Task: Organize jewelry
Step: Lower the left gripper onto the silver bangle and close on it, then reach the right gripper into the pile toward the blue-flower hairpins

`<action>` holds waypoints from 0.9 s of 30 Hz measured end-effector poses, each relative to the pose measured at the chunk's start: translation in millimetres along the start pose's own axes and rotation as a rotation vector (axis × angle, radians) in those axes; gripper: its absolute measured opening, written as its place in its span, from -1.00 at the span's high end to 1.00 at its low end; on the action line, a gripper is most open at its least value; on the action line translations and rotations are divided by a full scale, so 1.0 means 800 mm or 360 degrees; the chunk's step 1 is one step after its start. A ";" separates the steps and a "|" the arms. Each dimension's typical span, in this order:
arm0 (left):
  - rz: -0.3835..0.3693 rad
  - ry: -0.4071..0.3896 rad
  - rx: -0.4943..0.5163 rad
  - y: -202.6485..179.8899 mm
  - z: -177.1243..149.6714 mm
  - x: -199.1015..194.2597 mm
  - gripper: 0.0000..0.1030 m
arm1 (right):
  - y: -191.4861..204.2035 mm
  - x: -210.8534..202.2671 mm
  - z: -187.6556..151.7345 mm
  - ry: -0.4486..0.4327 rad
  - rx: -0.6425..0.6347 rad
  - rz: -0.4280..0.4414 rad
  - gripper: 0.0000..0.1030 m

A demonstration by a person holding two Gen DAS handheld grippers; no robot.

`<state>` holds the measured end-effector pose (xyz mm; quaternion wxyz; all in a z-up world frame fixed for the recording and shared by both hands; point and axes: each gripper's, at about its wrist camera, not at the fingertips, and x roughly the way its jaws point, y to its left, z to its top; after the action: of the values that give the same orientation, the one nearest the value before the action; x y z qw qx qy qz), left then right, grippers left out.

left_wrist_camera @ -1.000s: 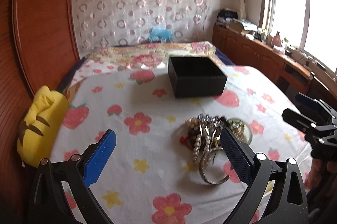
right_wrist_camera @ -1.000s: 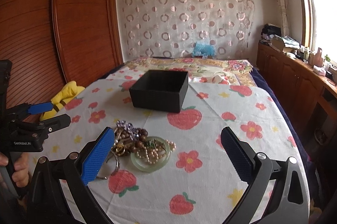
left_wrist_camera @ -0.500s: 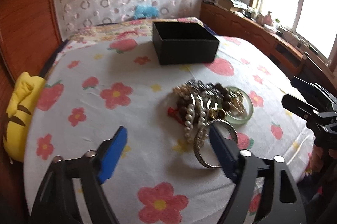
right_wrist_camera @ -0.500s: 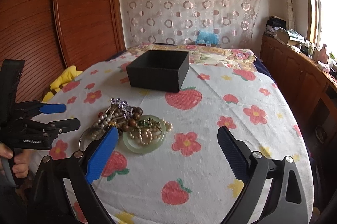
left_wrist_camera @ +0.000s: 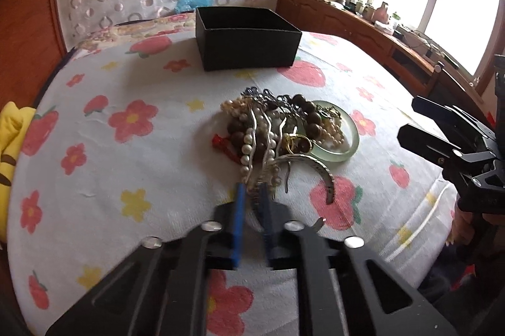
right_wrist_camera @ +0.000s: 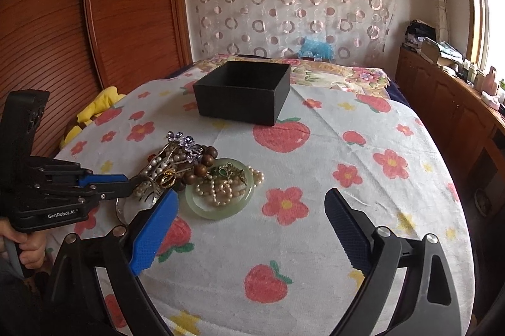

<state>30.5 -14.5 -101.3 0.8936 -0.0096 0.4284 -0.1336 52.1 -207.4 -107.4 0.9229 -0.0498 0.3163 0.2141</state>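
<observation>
A heap of jewelry [left_wrist_camera: 271, 121] [right_wrist_camera: 183, 159] lies on the flowered cloth: pearl strands, brown wooden beads, a gold ring and a pale green jade bangle [left_wrist_camera: 347, 146] [right_wrist_camera: 202, 206]. A silver bangle [left_wrist_camera: 318, 168] [right_wrist_camera: 121, 209] lies at the heap's near edge. My left gripper [left_wrist_camera: 252, 189] [right_wrist_camera: 127, 183] is shut on that bangle's rim, with the ends of the pearl strands lying right at its tips. My right gripper [right_wrist_camera: 249, 197] [left_wrist_camera: 407, 118] is open and holds nothing, just right of the heap. An open black box [left_wrist_camera: 249, 51] [right_wrist_camera: 240, 102] stands beyond the heap.
The strawberry-and-flower cloth [left_wrist_camera: 126, 178] covers a rounded surface that falls away at its edges. A yellow plush toy [left_wrist_camera: 9, 140] [right_wrist_camera: 98, 105] sits off the left edge beside a wooden panel. Wooden cabinets [right_wrist_camera: 442, 102] line the right wall. A hand [right_wrist_camera: 28, 247] grips the left handle.
My left gripper has sunk toward the near edge of the heap and gone from wide open to shut on the silver bangle's rim. The right gripper dipped slightly and stays open.
</observation>
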 end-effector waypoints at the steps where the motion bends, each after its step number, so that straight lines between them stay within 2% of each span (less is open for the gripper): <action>1: 0.0013 -0.0010 0.0012 -0.001 -0.001 -0.002 0.92 | 0.002 0.001 0.000 0.0005 -0.0003 0.0005 -0.84; 3: 0.0019 -0.0022 0.0019 -0.001 -0.004 -0.006 0.92 | 0.004 0.003 0.000 0.0015 -0.0006 0.0016 -0.84; 8: 0.0026 -0.0069 -0.0014 0.007 -0.011 -0.020 0.92 | 0.016 0.014 0.003 0.0054 -0.0039 0.0072 -0.67; 11: 0.0043 -0.0106 -0.0034 0.014 -0.013 -0.029 0.93 | 0.025 0.021 0.007 0.0080 -0.0067 0.0132 -0.45; 12: 0.0050 -0.0118 -0.0041 0.017 -0.013 -0.032 0.93 | 0.029 0.024 0.008 0.0089 -0.0075 0.0152 -0.28; 16: 0.0074 -0.0166 -0.0070 0.028 -0.013 -0.041 0.93 | 0.047 0.039 0.013 0.0142 -0.0085 0.0282 0.10; 22: 0.0107 -0.0202 -0.0104 0.041 -0.012 -0.047 0.93 | 0.071 0.066 0.016 0.0228 -0.0120 0.0343 0.47; 27: 0.0104 -0.0205 -0.0118 0.045 -0.013 -0.047 0.93 | 0.075 0.078 0.021 0.0266 -0.0100 0.0330 0.58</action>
<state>8.4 30.7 -84.0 0.9222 -0.0371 0.3748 -0.0875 80.0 -126.5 -128.7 0.8641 -0.0633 0.3888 0.3133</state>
